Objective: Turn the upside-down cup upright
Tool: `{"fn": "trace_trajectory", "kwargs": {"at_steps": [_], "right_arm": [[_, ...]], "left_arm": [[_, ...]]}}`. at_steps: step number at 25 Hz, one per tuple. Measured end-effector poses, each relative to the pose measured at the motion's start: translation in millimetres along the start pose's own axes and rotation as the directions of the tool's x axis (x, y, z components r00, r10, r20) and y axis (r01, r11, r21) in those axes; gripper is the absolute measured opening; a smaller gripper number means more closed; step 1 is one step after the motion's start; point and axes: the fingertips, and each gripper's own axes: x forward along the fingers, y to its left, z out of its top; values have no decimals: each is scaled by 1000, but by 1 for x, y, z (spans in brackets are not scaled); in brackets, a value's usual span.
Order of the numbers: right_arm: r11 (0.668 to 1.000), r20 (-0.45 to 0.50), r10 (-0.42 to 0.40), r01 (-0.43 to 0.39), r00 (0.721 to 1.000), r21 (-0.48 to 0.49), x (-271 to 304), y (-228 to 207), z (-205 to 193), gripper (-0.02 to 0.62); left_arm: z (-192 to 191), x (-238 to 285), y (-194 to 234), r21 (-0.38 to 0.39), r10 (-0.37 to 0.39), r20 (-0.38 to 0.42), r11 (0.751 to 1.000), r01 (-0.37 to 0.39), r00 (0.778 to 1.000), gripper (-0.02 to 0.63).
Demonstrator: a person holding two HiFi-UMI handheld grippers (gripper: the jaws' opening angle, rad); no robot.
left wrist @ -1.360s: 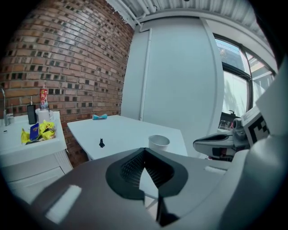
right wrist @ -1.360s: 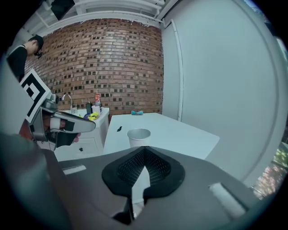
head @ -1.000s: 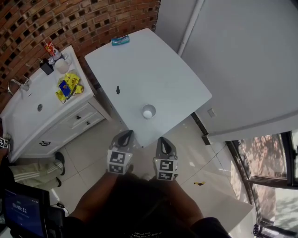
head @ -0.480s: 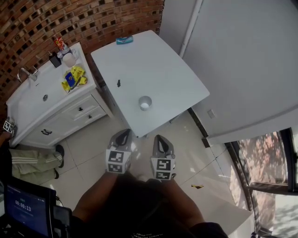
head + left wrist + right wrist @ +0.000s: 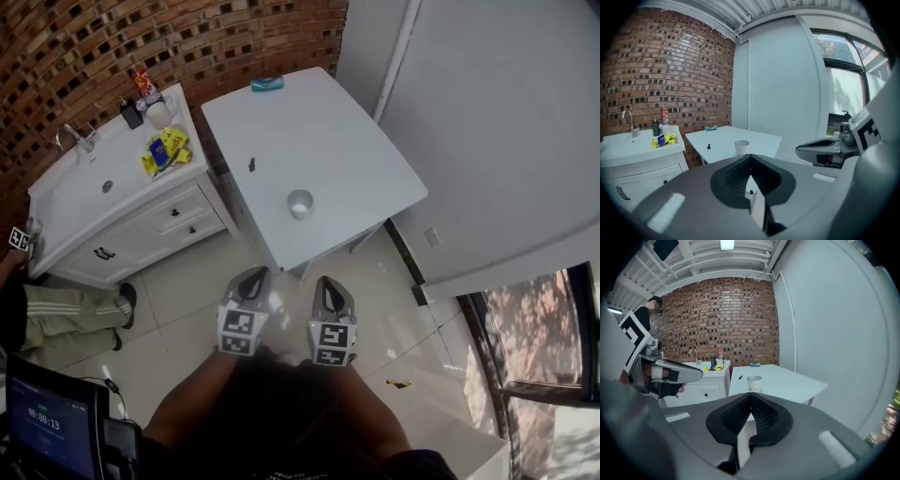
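A white paper cup point(image 5: 300, 203) stands alone near the front edge of the white table point(image 5: 347, 159). It shows small in the left gripper view point(image 5: 741, 146) and in the right gripper view point(image 5: 753, 382), where its top looks slightly wider than its foot. Both grippers are held side by side over the tiled floor, short of the table and well apart from the cup. My left gripper point(image 5: 251, 279) point(image 5: 750, 157) is shut with nothing in it. My right gripper point(image 5: 328, 287) point(image 5: 751, 396) is shut and empty too.
A white sink cabinet point(image 5: 103, 202) with a tap, yellow packets point(image 5: 165, 154) and bottles stands left of the table against the brick wall. A small black thing point(image 5: 251, 165) and a blue object point(image 5: 267, 83) lie on the table. A seated person's leg point(image 5: 66, 314) and a tablet point(image 5: 47, 427) are at lower left.
The head view has shifted: table, cup and sink cabinet have slid up and to the right in the picture. Both grippers stay shut, side by side, a little higher over the floor.
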Motion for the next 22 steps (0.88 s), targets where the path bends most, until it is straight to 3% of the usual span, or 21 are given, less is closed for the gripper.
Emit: {"fn": "trace_trajectory", "kwargs": {"at_steps": [8, 22], "right_arm": [[999, 28, -20, 21, 999, -37, 4, 13, 29, 12], [994, 52, -91, 94, 994, -51, 16, 51, 41, 14]], "left_arm": [[9, 1, 17, -23, -30, 11, 999, 30, 999, 2], [11, -7, 62, -10, -87, 45, 996, 87, 995, 2]]}}
